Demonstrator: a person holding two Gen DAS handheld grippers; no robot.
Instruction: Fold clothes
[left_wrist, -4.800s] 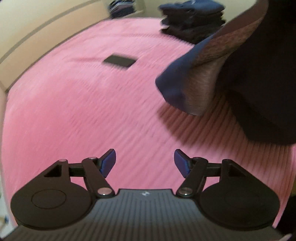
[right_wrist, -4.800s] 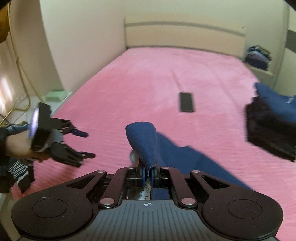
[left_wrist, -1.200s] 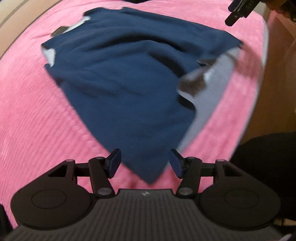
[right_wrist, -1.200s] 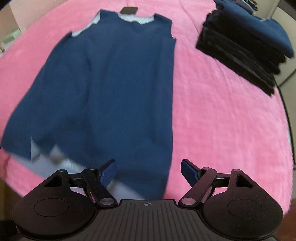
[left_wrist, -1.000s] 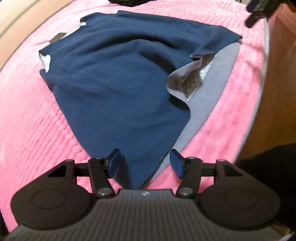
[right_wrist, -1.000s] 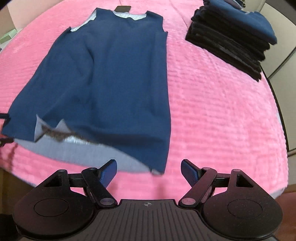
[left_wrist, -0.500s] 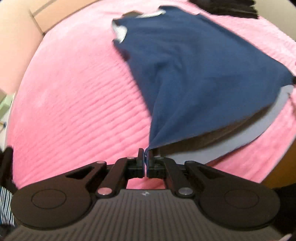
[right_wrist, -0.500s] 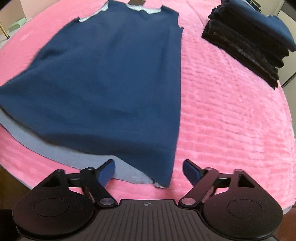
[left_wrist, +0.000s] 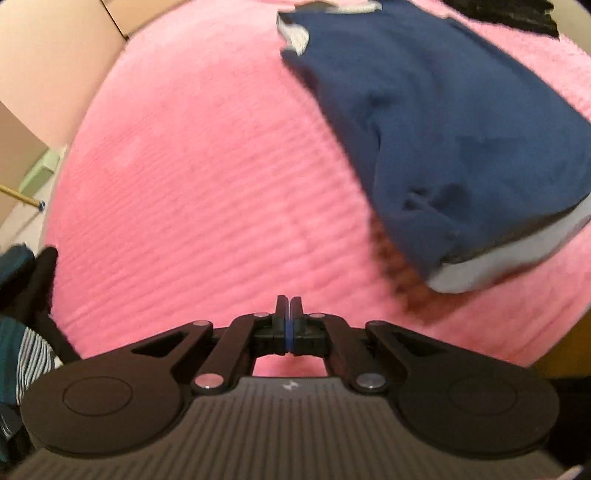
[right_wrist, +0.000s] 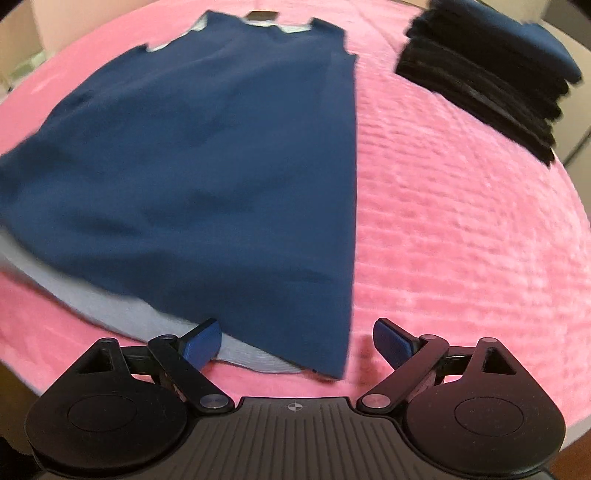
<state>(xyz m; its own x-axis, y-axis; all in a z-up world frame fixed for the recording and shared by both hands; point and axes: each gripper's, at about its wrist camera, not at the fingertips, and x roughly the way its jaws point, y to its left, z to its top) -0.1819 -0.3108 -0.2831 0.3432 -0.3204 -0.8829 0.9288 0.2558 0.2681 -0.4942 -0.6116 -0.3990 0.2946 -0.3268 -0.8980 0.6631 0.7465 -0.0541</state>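
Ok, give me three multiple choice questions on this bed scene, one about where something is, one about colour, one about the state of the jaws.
1. Where is the stack of folded dark clothes?
A. Right of the spread navy sleeveless garment
B. On top of it
C. On the floor

2. What colour is the ribbed bed cover?
A. White
B. Pink
C. Green

3. How do the jaws stand?
A. Both open
B. Left gripper shut and empty, right gripper open
C. Both holding cloth

Answers: 1 A, in the right wrist view the stack lies right of the garment. 2 B, pink all round. 3 B, left jaws meet with nothing between; right jaws gape.
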